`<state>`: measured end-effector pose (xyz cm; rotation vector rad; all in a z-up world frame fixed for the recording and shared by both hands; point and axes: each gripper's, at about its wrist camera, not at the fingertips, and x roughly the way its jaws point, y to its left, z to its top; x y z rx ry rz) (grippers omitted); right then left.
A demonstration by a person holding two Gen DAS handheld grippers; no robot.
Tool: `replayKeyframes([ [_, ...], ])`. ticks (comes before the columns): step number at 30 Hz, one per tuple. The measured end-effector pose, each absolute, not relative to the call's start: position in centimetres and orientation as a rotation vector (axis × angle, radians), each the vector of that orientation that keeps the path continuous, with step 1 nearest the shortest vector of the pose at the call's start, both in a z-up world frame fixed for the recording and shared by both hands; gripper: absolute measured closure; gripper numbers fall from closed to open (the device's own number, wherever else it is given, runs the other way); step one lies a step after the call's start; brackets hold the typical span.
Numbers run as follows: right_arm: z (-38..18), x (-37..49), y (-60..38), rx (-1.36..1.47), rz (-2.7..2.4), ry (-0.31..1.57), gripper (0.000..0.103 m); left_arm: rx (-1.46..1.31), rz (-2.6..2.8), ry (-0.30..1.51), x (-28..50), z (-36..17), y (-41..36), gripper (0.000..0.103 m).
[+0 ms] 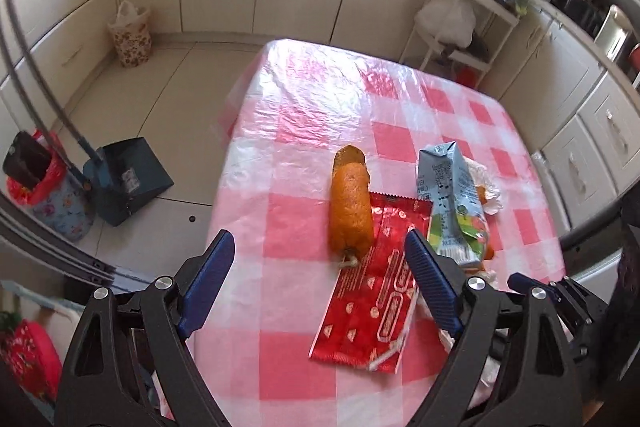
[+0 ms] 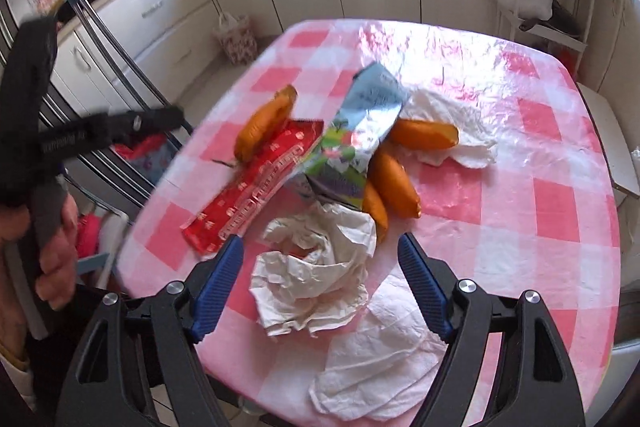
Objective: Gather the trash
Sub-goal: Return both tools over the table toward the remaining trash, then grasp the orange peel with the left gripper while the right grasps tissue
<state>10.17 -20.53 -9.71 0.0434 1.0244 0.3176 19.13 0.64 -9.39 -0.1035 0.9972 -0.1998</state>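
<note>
I am looking down along both tools at a table (image 1: pixel 304 131) covered in a pink checked plastic cloth. My left gripper (image 1: pixel 320 247) is standing wide apart and gripping nothing. Between its fingers and just ahead I am seeing a red wrapper (image 1: pixel 372 291) lying flat, with an orange sausage-shaped piece (image 1: pixel 350 203) resting along the wrapper's left edge. A flattened drink carton (image 1: pixel 452 203) is lying ahead of the right finger, overlapping the wrapper's far right corner.

My right gripper (image 2: pixel 320 247) is also standing well apart, with nothing clamped. A crumpled white tissue (image 2: pixel 316 279) is sitting right between its fingers, but I am not seeing the pads press on it. A flatter white napkin (image 2: pixel 376 367) is lying just beside the right finger, nearer the camera. Further ahead, the carton (image 2: pixel 352 131) is lying over the wrapper (image 2: pixel 252 187), with three more orange pieces (image 2: pixel 396 183) beside and beyond it. My left hand (image 2: pixel 48 239) is showing far to the left, holding the other tool.
</note>
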Motion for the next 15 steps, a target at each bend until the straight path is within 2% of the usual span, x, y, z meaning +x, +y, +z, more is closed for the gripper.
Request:
replayKeyframes([
  [3, -10.5, 10.7, -20.8, 0.038, 0.319, 1.053, 0.037, -0.041, -0.184, 1.037, 21.7, -11.2, -1.3, 0.02],
  [6, -11.2, 11.0, -21.6, 0.07, 0.335, 1.072, 0.063, -0.029, -0.159, 1.087, 24.0, -13.3, -2.2, 0.021],
  [7, -11.3, 10.9, -21.8, 0.084, 0.345, 1.074, 0.065, -0.032, -0.162, 1.102, 24.4, -13.8, -2.3, 0.025],
  [9, -11.0, 10.6, -22.4, 0.095, 0.358, 1.061, 0.07, -0.041, -0.191, 1.135, 24.9, -14.5, -2.6, 0.057],
  [10, -10.9, 10.4, -22.7, 0.102, 0.366, 1.051, 0.071, -0.059, -0.226, 1.154, 25.0, -14.8, -2.8, 0.067],
  [11, -10.7, 10.3, -22.9, 0.109, 0.372, 1.041, 0.08, -0.057, -0.233, 1.156, 25.0, -14.8, -2.9, 0.076],
  [15, -9.6, 9.4, -24.1, 0.148, 0.393, 0.987, 0.082, -0.081, -0.234, 1.102, 24.4, -13.4, -2.2, 0.081],
])
